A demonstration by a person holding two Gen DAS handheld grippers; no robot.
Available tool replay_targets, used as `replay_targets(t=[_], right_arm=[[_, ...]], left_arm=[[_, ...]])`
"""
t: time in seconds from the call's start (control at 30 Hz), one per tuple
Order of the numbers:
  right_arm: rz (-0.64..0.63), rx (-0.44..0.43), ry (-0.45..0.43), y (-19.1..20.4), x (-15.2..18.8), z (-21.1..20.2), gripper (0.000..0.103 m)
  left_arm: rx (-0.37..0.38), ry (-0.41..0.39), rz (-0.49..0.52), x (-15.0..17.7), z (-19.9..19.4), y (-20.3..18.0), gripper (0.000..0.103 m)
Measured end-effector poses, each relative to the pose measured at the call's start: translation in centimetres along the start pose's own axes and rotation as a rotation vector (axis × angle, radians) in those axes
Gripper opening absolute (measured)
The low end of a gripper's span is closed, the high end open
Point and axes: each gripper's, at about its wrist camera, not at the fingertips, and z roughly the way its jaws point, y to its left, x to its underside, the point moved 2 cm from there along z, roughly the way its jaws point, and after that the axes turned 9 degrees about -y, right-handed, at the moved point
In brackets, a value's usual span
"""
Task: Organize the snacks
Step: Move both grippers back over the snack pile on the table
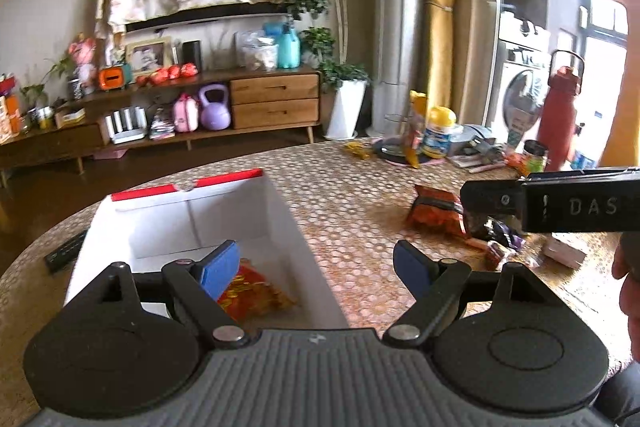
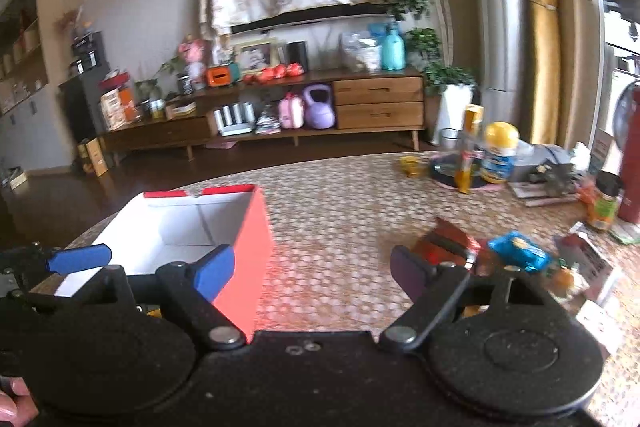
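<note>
You hold both grippers over a round table (image 1: pixel 340 187) covered in a honeycomb-patterned cloth, midway through sorting snacks. Your left gripper (image 1: pixel 316 263) stands released, its blue-padded jaws spread wide with nothing between them, hanging above the near edge of the open red cardboard box with a white inside (image 1: pixel 224 223). One red-and-gold snack packet (image 1: pixel 252 297) already lies on the box floor, so the box looks like the collecting bin, set close to you for short carries.

Your right gripper (image 2: pixel 312 267) is likewise released and empty, its jaws wide, framing bare cloth between the box's red outer wall (image 2: pixel 252 251) and the loose pile. That pile sits to the right: an orange-and-black crinkled snack bag (image 1: pixel 436 213) nearest, a blue wrapped snack (image 2: pixel 518 251) just beside it, and small dark and purple packets (image 1: pixel 500 231) touching them. The blur in the right wrist view suggests that hand is in motion.

At the table's far side, well apart, stand a yellow-lidded canister (image 1: pixel 440 133) and a tall red bottle (image 1: pixel 558 115).
</note>
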Motion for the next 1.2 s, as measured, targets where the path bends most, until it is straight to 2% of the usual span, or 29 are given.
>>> replay_targets(t=[0.17,0.3,0.77,1.2], right_arm=[[0.022,0.050,-0.022,-2.2,0.7,-1.3,0.086],[0.039,0.093,-0.025,-3.9,1.3,-2.1,0.086],[0.111,0.276,-0.015,-11.1,4.0,-4.4,0.089],[0.163,0.420,0.005,-16.1,6.2,-5.5,0.090]], left_arm=[[0.041,-0.004,0.024,0.2,0.7,-1.9,0.084],[0.067,-0.013,0.037,0.4,1.2,-3.5,0.090],[0.177,-0.014,0.100,0.8,4.2,-9.3,0.092],[0.278,0.004,0.135,2.1,8.2,-14.1,0.093]])
